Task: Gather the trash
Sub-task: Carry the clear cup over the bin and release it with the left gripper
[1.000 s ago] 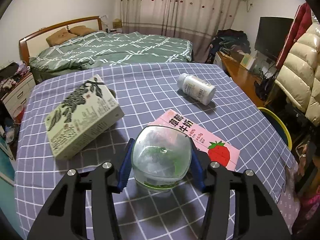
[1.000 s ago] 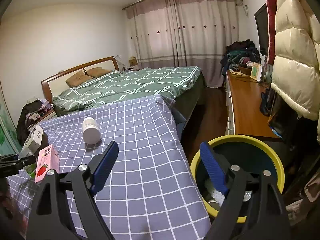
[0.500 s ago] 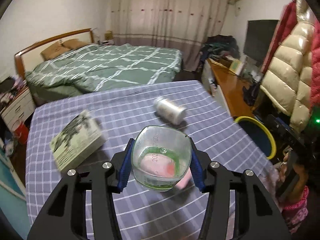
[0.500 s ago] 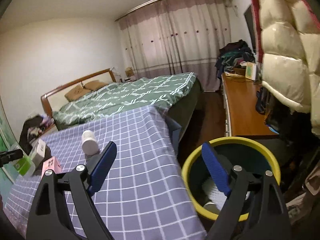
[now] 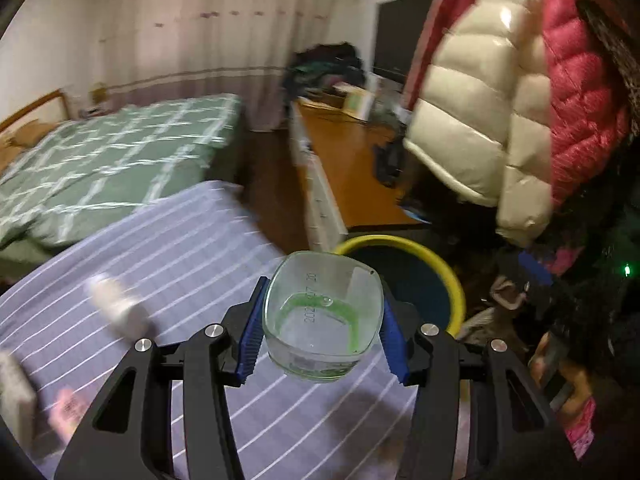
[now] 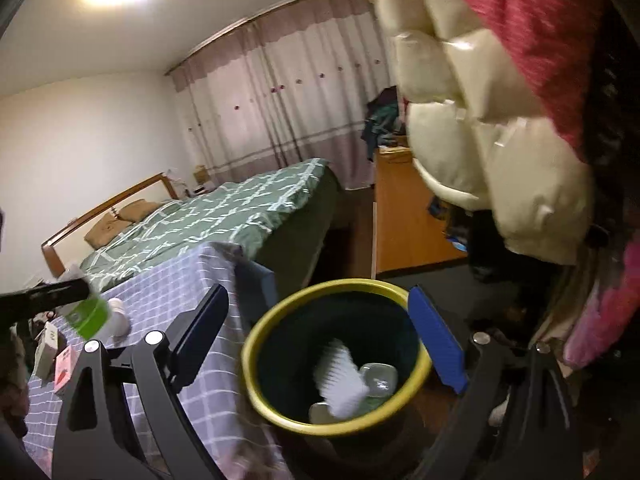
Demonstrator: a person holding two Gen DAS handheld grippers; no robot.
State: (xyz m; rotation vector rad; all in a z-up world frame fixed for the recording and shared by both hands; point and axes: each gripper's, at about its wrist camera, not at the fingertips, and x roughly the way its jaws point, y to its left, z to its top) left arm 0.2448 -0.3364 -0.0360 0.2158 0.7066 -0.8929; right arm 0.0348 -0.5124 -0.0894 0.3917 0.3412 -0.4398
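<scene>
Both tools are yours: the left tool grips a clear cup near the bin, the right tool gapes empty above it

Clear, green-banded plastic cup bottom-forward, near yellow-rimmed bin.

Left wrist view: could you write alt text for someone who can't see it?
The left gripper holds a clear plastic cup with green residue above a checked tablecloth, near a yellow-rimmed trash bin. A white bottle lies blurred on the cloth; a green bed sits behind.
</scene>
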